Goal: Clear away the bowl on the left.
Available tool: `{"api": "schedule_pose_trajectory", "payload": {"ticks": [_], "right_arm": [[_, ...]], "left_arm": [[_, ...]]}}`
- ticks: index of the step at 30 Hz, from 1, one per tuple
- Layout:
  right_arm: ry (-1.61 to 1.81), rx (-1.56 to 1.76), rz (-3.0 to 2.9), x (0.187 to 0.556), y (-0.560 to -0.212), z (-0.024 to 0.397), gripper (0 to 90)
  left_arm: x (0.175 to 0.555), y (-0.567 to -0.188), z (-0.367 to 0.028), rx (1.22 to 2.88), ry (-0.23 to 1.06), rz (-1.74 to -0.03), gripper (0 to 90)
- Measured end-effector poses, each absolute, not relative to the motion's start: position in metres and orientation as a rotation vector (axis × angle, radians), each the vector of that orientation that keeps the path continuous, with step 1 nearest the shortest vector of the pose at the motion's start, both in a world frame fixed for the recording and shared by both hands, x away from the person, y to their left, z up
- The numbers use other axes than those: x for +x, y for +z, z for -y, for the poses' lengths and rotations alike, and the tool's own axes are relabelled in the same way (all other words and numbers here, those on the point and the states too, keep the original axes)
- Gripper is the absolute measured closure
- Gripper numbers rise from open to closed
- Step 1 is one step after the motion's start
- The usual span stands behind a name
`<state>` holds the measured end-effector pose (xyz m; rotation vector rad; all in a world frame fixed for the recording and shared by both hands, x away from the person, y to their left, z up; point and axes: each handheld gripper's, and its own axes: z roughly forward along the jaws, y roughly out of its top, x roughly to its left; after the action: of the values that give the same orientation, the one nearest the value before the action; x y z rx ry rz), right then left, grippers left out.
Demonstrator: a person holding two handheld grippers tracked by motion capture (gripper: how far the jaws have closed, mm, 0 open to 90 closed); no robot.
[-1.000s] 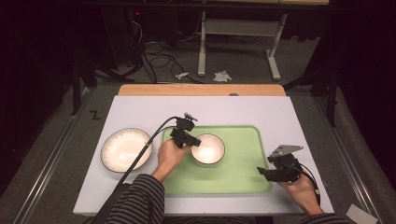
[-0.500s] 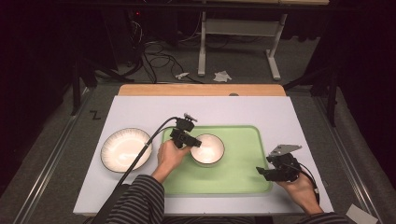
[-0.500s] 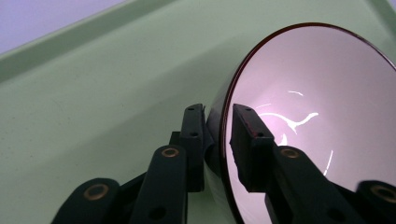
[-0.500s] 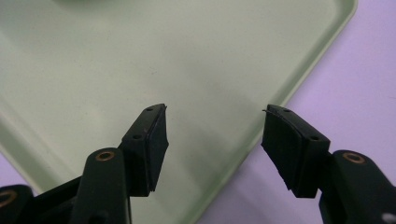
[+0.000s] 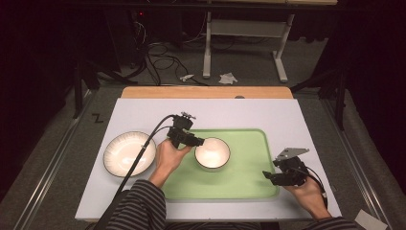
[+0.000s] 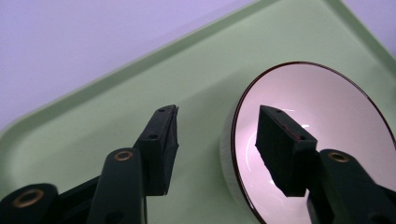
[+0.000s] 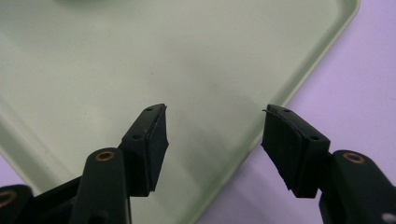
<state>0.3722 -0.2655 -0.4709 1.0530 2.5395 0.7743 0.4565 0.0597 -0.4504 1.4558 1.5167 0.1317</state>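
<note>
From the high view we see a white desk [image 5: 143,196] carrying a green tray [image 5: 249,182] at its middle. A small bowl [image 5: 212,153] with a dark rim sits upright on the left part of the tray, and a wider ribbed bowl [image 5: 129,154] rests on the desk to the left of the tray, well apart from the small bowl. Our left tongs [image 5: 200,142] hang at the small bowl's left edge; the left hand [image 5: 170,154] holds them just left of the tray's rim. Our right tongs [image 5: 266,176] hover over the tray's near right corner, held by the right hand [image 5: 306,194].

In the left gripper view the left tongs [image 6: 217,135] stand apart, having just been opening. The small bowl's [image 6: 336,116] rim lies between the jaws: one jaw is outside over the tray [image 6: 116,107], the other over the white inside, and neither pad presses on the rim.

In the right gripper view the right tongs [image 7: 215,130] are spread wide with nothing between them, above the tray's [image 7: 93,60] corner and the desk [image 7: 355,84] beside it.
</note>
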Motion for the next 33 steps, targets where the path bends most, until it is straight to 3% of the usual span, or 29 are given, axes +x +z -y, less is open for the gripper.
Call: {"api": "schedule_pose_trajectory", "payload": {"ticks": [21,33], "right_arm": [[0.759,1.043,-2.555,0.378,-0.473,0.262,41.6],[0.768,1.024,-2.573,0.386,-0.473,0.256,41.6]], "left_arm": [[0.429,-0.411,-0.087,1.403,0.128,-1.427,45.4],[0.407,-0.413,-0.117,1.366,0.150,-1.472,45.2]]}}
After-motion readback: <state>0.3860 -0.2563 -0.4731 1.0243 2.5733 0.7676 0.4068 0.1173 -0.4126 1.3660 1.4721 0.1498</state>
